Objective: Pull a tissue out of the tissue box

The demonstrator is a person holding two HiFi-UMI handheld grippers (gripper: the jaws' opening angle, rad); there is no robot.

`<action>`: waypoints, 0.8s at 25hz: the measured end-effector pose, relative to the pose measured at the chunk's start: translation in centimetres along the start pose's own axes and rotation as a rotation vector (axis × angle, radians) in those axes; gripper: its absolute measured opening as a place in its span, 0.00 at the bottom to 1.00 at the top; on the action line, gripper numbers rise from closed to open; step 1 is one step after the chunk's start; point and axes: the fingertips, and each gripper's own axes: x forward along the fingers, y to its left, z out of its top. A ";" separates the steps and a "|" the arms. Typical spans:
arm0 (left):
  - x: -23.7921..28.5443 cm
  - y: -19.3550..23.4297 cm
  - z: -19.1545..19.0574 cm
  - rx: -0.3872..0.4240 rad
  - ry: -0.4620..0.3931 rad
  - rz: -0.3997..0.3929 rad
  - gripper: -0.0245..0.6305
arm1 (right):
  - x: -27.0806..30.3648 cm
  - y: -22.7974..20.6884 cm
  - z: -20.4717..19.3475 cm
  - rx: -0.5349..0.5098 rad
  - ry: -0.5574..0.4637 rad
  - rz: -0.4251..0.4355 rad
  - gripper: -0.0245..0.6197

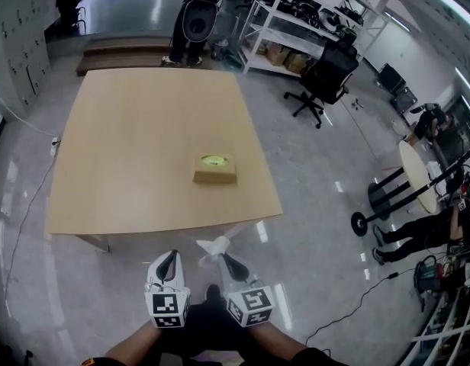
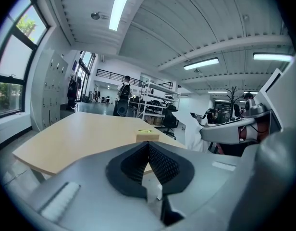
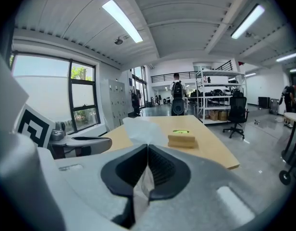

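Tissue box on wooden table; glossy grey floor, shelves, office chair beyond. My right tool pinches tissue off table; left tool jaws together.

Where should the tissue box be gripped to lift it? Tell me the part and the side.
Probably its two long walls, front and back, at mid-length, coming down from above: the tissue box lies flat on the table, narrowest that way, and the green opening on top stays clear.
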 end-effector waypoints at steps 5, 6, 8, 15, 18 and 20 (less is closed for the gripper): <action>-0.5 -1.4 -0.6 0.019 -0.009 0.025 0.07 | -1.3 -0.4 -0.2 0.003 -0.016 0.031 0.04; -0.6 -1.7 -1.0 0.026 -0.006 0.025 0.07 | -1.6 -0.5 -0.2 0.003 -0.019 0.034 0.04; -0.8 -2.8 -1.6 0.034 0.005 0.020 0.07 | -2.5 -1.0 -0.6 0.006 -0.019 0.032 0.04; -1.8 -6.8 -1.9 0.057 0.049 0.027 0.07 | -5.9 -4.3 -2.8 0.052 -0.009 0.028 0.04; -2.4 -7.4 -3.2 0.060 0.077 0.048 0.07 | -6.7 -4.6 -4.0 0.064 0.000 0.044 0.04; -2.8 -7.8 -3.8 0.063 0.096 0.058 0.07 | -7.3 -4.8 -4.8 0.074 0.010 0.052 0.04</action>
